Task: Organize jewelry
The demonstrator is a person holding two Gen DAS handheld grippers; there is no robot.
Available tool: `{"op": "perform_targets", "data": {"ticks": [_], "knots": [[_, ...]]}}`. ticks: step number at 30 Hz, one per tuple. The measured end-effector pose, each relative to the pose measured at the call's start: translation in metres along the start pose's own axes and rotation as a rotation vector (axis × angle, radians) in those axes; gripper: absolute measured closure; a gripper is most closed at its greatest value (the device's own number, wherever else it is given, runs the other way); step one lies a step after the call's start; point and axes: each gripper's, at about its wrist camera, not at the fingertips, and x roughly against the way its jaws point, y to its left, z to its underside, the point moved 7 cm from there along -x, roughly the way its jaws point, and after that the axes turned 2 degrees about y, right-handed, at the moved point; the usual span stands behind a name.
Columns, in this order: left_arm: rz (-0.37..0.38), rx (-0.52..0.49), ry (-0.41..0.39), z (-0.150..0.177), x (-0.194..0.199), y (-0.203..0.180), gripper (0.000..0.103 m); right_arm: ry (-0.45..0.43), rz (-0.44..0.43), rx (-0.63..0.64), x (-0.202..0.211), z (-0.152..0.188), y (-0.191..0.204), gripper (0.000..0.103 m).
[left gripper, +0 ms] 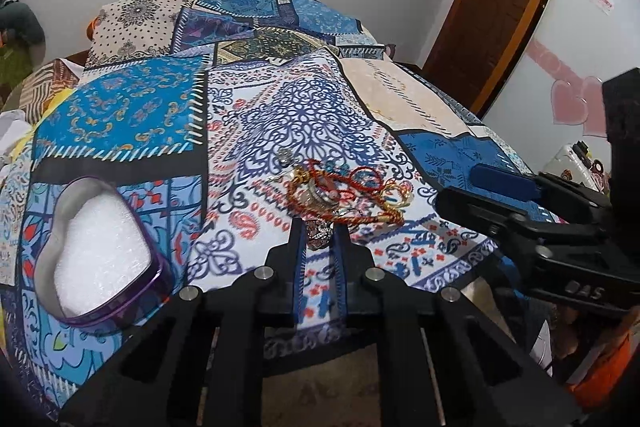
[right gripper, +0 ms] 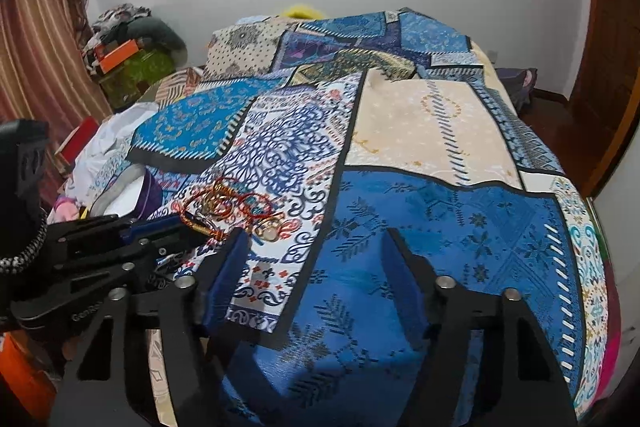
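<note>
A tangle of jewelry (left gripper: 344, 195) lies on a bed covered by a patchwork bedspread (left gripper: 132, 115) of blue, white and cream printed panels. The heap sits on a white panel with dark blue scrollwork and small red motifs. It is a knot of red cord bracelets looped over each other, one with a gold-coloured bead or clasp at its end, mixed with thin gold-toned rings or hoops and a few silvery pieces; the single items run together and cannot be counted. From the right wrist view the same heap (right gripper: 232, 207) shows as red and orange loops with gold rings at its near edge.

The left gripper (left gripper: 319, 233) points down at the near edge of the heap, its jaws drawn close together on a small silvery, ornate piece (left gripper: 318, 235) that sits between the blue pads; what kind of piece it is cannot be told. To its left on the bedspread lies a heart-shaped tin (left gripper: 104, 251) with a purple rim, open, lined with white foam and holding nothing visible, well apart from the heap.

The right gripper (right gripper: 314, 247) hovers over a deep blue panel just right of the heap, its jaws standing apart with only cloth between them. In the left wrist view it (left gripper: 460, 187) comes in from the right, near the heap
</note>
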Motion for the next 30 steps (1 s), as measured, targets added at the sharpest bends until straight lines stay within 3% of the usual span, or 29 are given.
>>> {"op": "perform_targets", "data": {"ticks": [4,8,13,18,30], "knots": [[-0.02,0.004,-0.004,0.004,0.006,0.008,0.092,0.01,0.001,0.036,-0.007,-0.002,0.009,0.055],[-0.038,0.014,-0.011,0.006,0.012,0.016,0.092,0.039,-0.022,0.059,-0.017,-0.004,0.017,0.073],[-0.062,0.016,-0.026,0.006,0.018,0.023,0.092,0.076,-0.009,0.114,-0.031,0.001,0.029,0.076],[-0.076,0.028,-0.039,0.004,0.023,0.029,0.092,0.078,0.002,0.127,-0.033,0.002,0.03,0.094],[-0.107,0.032,-0.115,-0.001,0.062,0.028,0.092,0.006,0.004,0.096,-0.004,-0.012,0.035,0.095]]}}
